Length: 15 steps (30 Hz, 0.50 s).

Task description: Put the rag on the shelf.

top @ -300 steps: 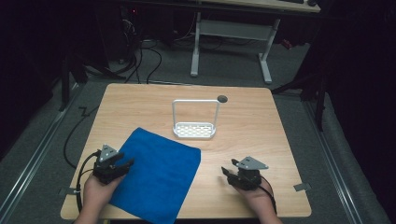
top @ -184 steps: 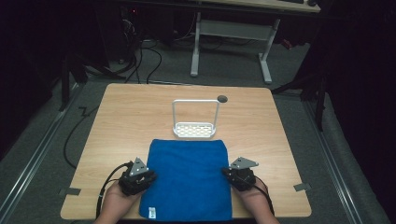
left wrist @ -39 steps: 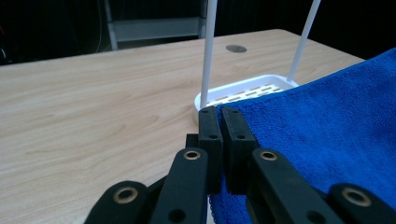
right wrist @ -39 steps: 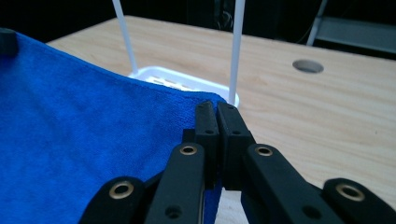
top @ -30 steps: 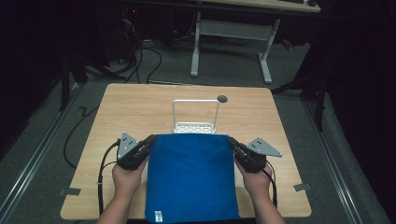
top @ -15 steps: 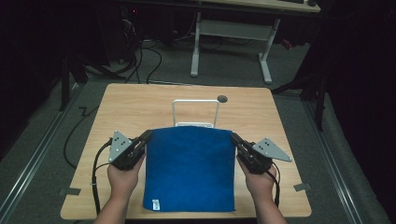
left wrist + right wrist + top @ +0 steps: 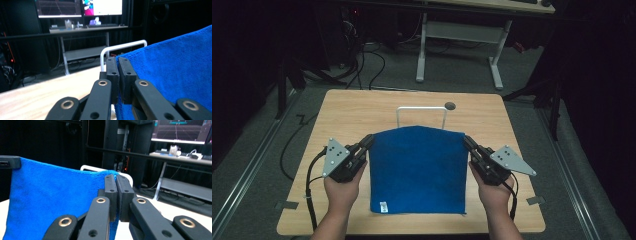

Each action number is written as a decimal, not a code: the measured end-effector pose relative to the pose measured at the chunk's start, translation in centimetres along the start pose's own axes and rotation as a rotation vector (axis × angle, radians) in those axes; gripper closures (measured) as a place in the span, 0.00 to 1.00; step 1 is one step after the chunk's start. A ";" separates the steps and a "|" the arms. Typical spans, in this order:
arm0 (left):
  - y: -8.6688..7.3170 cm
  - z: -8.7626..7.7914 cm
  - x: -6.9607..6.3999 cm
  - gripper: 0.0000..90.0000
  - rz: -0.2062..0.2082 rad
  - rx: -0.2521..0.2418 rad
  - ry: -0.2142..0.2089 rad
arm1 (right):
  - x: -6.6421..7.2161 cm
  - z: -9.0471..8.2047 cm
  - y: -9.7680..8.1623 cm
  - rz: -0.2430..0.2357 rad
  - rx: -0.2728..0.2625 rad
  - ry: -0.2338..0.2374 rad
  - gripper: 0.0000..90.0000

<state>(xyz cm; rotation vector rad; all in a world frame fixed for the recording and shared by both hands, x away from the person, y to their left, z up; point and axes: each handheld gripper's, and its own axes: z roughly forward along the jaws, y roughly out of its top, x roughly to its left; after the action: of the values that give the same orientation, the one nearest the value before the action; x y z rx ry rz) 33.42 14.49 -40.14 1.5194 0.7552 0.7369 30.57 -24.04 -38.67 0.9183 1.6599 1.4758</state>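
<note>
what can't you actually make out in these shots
- Base of the white rack: in the high view, the lifted blue towel covers it.
- Print on the towel's small white label: too small in the high view.
- Towel's lower edge: cut off by the bottom of both gripper views.
- Contents of the monitors: blurred in the left gripper view.
- Left tool and right tool: how much cloth sits between the closed jaws.

White rack [image 7: 421, 116] directly behind towel [image 7: 417, 170]

No readable text, small white tag [image 7: 383, 205] on the blue towel [image 7: 417, 170] near its lower corner, print too small to read, distant monitor screens [image 7: 80, 7] blurred
</note>
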 end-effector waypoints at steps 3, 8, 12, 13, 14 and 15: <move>0.9 0.2 -0.2 0.98 0.015 -0.022 0.004 | 0.1 0.0 0.8 -0.010 -0.024 -0.003 0.98; 2.3 0.7 -0.1 0.98 0.024 -0.052 0.012 | -0.2 0.3 1.8 -0.021 -0.048 -0.008 0.98; 3.4 1.2 0.2 0.98 0.027 -0.063 0.016 | -0.4 0.4 3.0 -0.033 -0.069 -0.010 0.98; 3.6 1.3 0.3 0.98 0.030 -0.065 0.018 | -0.4 0.4 3.2 -0.033 -0.075 -0.014 0.98; 3.9 1.4 0.3 0.98 0.033 -0.066 0.018 | -0.5 0.4 3.4 -0.037 -0.077 -0.014 0.98; 4.2 1.5 0.4 0.98 0.034 -0.066 0.018 | -0.6 0.4 3.6 -0.036 -0.081 -0.016 0.98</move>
<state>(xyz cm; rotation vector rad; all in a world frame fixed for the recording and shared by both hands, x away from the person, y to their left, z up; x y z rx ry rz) 35.06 13.70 -36.07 1.4705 0.7131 0.7946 31.36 -24.00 -35.05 0.8494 1.5851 1.4968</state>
